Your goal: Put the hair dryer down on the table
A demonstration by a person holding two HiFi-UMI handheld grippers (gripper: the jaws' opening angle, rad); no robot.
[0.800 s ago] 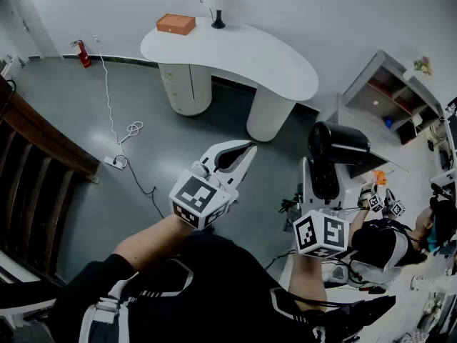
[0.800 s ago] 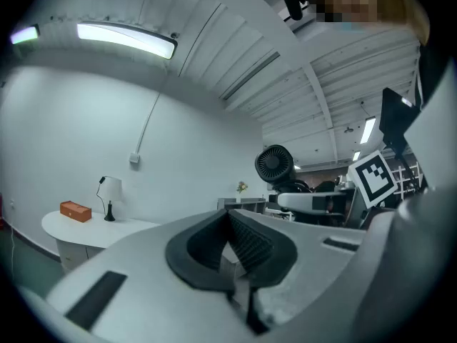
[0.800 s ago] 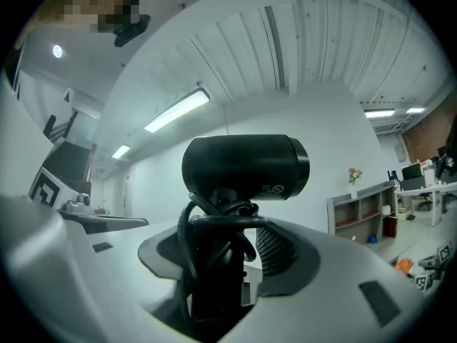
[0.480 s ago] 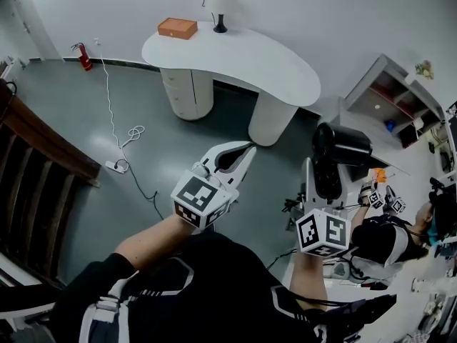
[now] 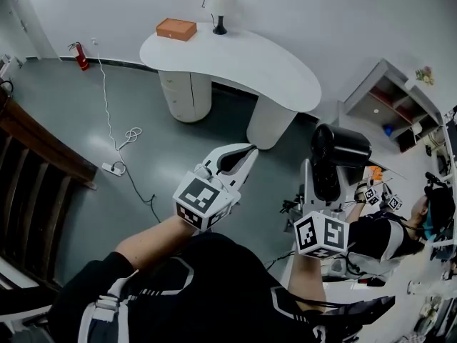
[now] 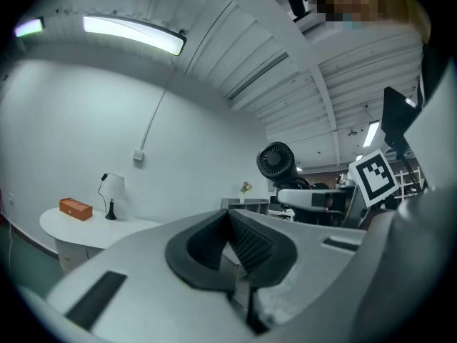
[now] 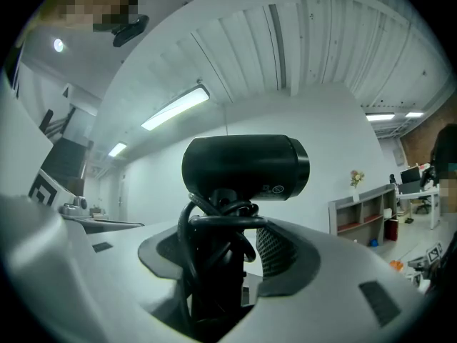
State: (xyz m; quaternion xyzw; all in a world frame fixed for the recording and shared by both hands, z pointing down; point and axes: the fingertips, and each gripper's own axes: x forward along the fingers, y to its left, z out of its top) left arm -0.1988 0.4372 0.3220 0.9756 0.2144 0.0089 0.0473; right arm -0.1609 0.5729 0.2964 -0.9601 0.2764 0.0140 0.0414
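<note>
A black hair dryer (image 5: 341, 148) stands upright in my right gripper (image 5: 325, 186), held in the air over the floor at the right. In the right gripper view its barrel (image 7: 246, 166) lies crosswise above the jaws. The handle, with the black cord wound round it, sits between the pads of my right gripper (image 7: 228, 263), which is shut on it. My left gripper (image 5: 241, 154) points forward at the centre, shut and empty; its ribbed pads (image 6: 246, 243) meet. The white curved table (image 5: 243, 59) stands ahead, well beyond both grippers.
On the table are a white lamp (image 5: 220, 2) and an orange box (image 5: 176, 28). A white cable and power strip (image 5: 114, 164) lie on the grey floor. A shelf unit (image 5: 389, 98) and another person (image 5: 428, 216) are at the right, dark wooden slats (image 5: 32, 166) at the left.
Only the head view has shifted a little. Both grippers keep their places and the hair dryer stays in the right one.
</note>
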